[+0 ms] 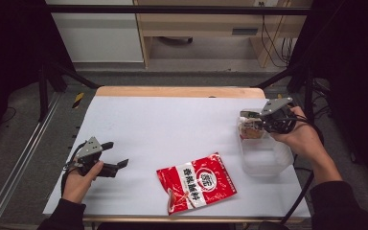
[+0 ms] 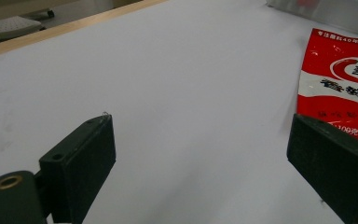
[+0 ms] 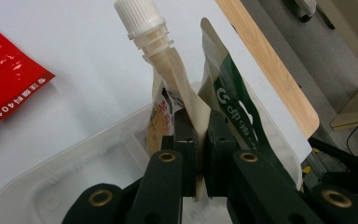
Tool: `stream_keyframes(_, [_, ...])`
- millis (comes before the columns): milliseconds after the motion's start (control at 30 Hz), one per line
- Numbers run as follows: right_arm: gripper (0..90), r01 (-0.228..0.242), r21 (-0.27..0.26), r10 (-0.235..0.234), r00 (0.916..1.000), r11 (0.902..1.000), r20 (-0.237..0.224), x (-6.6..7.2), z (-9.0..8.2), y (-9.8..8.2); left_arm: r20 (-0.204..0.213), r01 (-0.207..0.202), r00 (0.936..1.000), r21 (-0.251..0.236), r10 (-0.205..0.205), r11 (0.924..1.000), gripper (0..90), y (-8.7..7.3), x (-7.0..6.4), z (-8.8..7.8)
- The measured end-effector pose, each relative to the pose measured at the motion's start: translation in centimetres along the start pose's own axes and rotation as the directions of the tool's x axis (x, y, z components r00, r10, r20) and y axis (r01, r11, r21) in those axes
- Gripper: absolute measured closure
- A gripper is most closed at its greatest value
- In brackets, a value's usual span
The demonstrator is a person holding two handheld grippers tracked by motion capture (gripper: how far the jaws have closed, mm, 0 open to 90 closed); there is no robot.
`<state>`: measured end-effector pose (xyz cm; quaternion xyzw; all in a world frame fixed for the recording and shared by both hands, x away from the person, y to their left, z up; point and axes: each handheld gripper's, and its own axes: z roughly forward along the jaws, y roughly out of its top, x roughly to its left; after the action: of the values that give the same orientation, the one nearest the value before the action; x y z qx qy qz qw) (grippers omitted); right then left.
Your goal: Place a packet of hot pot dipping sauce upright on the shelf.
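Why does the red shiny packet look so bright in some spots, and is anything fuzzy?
High view: the glossy red foil packet catches the overhead light, while the room's edges stay dark. Left gripper view: the near black jaws look soft. Right gripper view: the white-capped cream spout pouch is sharp.

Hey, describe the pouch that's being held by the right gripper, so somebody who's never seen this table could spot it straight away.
Look to the clear plastic bin at the table's right edge. Above its far end the right gripper has its jaws shut on a cream spouted pouch. Its white ribbed screw cap sets it apart from the flat red packet lying mid-table.
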<state>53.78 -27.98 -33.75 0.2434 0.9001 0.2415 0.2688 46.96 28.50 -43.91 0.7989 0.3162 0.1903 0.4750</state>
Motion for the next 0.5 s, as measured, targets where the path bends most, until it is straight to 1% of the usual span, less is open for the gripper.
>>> stream_keyframes(333, [85.3, -0.020, 0.010, 0.020, 0.9997, 0.9997, -0.013, 0.13, 0.79, -0.42, 0.004, 0.000, 1.0000, 0.001, 0.000, 1.0000, 7.9, 0.01, -0.11, 0.05])
stream_keyframes(400, [85.2, -0.035, 0.002, 0.035, 0.9993, 0.9994, -0.011, 0.10, 0.85, -0.51, 0.005, 0.000, 1.0000, 0.001, 0.000, 1.0000, 7.9, 0.01, -0.12, 0.03])
stream_keyframes(500, [85.0, -0.040, -0.005, 0.040, 0.9991, 0.9992, -0.013, 0.05, 0.90, -0.56, 0.006, 0.000, 1.0000, 0.004, 0.000, 1.0000, 7.9, -0.02, -0.13, 0.07])
